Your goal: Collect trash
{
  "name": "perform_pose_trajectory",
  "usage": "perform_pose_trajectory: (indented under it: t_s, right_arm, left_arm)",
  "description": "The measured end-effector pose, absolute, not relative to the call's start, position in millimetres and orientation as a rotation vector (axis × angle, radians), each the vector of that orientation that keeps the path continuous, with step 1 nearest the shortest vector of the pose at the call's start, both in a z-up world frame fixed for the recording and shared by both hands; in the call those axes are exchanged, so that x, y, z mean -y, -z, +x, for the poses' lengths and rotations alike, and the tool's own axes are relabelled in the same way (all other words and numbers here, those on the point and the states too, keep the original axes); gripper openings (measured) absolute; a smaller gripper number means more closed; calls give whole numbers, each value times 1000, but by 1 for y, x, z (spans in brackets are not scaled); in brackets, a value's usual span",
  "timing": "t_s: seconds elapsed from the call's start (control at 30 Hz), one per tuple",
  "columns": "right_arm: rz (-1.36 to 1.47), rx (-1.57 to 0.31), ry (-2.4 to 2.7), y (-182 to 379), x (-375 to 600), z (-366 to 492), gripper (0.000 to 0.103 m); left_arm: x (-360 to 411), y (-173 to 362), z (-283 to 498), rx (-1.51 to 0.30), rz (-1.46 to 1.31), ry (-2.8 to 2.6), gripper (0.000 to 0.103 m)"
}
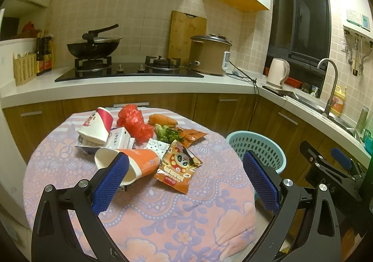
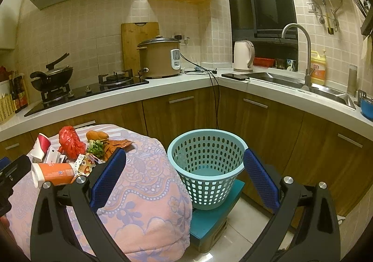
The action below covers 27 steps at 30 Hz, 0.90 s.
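- The left gripper (image 1: 185,178) hangs over the near part of a round table (image 1: 181,222) draped in a pink and lilac patterned cloth; its blue-padded jaws stand wide apart with nothing between them.
- The left wrist view shows the trash heap in detail, at the far half of the table: an orange paper cup (image 1: 139,161) on its side, a red and white cup (image 1: 96,126) also tipped over, a panda snack wrapper (image 1: 178,167), a crumpled red plastic bag (image 1: 135,124), green vegetable scraps (image 1: 167,135), a bread roll (image 1: 163,119) and a small white box (image 1: 119,138).
- In that view only part of the light blue basket (image 1: 258,145) peeks out beyond the table's right edge.
- The right wrist view gives the whole basket (image 2: 207,168): perforated, empty, standing on a teal stool (image 2: 209,222) just beside the table.
- The right gripper (image 2: 185,177) points toward the basket, jaws spread wide, holding nothing.
- The right view also shows the sink (image 2: 291,82) and a phone (image 2: 235,76) on the counter clearly.
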State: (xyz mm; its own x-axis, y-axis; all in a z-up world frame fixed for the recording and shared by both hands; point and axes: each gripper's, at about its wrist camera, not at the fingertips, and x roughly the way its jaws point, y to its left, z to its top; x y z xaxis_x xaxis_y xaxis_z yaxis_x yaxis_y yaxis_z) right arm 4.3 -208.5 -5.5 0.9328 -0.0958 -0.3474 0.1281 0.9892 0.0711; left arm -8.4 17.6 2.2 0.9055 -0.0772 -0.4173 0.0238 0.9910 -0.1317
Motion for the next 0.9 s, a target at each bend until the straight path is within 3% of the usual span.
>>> perform_pose_trajectory:
  t_s: [0.33,0.43,0.6,0.9]
  right_arm:
    - [58,-366,81,7,193,11,95]
    - [66,-358,42,9,185,15,86]
    - [17,-363,-47,15,162,28,52]
    - [-14,-443,-130,27,137,51,51]
  left_arm:
    - [-37,3,-3,-448,-119,3,95]
    - [-61,5,-2,-457,-134,-42,95]
    - [-97,13,7,-519,-157,-53,95]
    - [-122,36,50,-637,-205,5,95]
